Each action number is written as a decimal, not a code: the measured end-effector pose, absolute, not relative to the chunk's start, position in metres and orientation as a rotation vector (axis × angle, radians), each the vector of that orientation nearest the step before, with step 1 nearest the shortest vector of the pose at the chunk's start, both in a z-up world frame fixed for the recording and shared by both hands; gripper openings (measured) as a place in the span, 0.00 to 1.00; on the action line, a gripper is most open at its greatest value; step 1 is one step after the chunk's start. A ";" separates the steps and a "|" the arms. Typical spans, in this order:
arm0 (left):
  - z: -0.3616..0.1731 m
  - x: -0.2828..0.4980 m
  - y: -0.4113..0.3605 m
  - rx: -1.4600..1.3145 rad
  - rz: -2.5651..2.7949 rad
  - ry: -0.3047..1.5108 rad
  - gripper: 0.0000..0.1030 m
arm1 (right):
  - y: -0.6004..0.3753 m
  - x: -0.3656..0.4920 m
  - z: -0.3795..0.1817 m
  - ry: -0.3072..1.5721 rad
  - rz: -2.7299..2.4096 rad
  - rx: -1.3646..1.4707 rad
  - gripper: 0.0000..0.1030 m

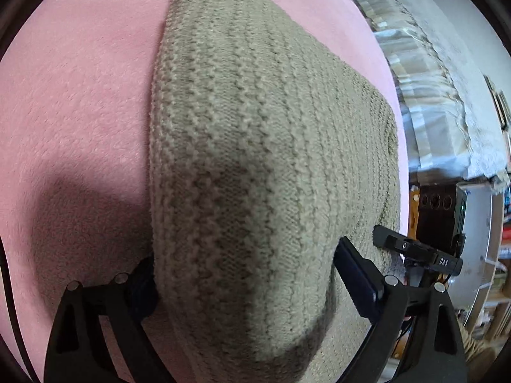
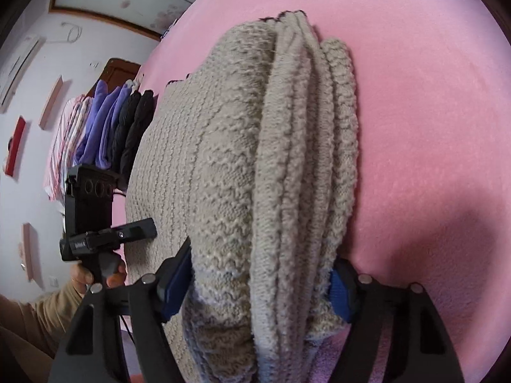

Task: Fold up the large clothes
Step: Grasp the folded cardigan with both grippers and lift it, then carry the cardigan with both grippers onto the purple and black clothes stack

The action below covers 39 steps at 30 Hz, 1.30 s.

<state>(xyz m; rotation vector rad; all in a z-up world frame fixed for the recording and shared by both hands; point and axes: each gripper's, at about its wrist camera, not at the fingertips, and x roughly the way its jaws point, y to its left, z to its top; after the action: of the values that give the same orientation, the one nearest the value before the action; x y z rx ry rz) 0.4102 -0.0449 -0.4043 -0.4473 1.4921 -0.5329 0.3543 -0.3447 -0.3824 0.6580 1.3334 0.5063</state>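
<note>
A beige knitted sweater lies folded on a pink blanket. My left gripper holds a thick folded edge of it between its two fingers, one on each side. My right gripper is shut on the stacked folded layers of the same sweater, which bulge out between its blue pads. The right gripper also shows in the left wrist view, and the left one in the right wrist view, close beside the sweater's edge.
The pink blanket covers the whole bed around the sweater. Clothes hang on a door at the left of the right wrist view. A window with pale curtains and shelves lie beyond the bed's edge.
</note>
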 end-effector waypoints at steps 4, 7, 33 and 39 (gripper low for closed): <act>-0.383 0.405 -0.058 -0.329 -0.501 1.450 0.56 | -0.340 0.352 -0.373 1.322 0.472 0.619 0.60; -0.346 0.392 -0.076 -0.205 -0.480 1.384 0.48 | -0.324 0.345 -0.344 1.283 0.409 0.477 0.49; -0.049 0.426 0.208 -0.104 -0.362 1.040 0.48 | -0.040 0.370 -0.064 1.009 0.569 0.373 0.46; -0.029 0.525 0.305 -0.063 -0.329 1.002 0.49 | 0.058 0.469 -0.050 0.944 0.630 0.438 0.46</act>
<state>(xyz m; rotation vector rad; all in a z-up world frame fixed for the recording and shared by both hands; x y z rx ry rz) 0.5247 0.3053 -0.0289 -0.0633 1.0022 -0.3289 0.4686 0.0576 -0.0501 0.4376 0.9437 0.6301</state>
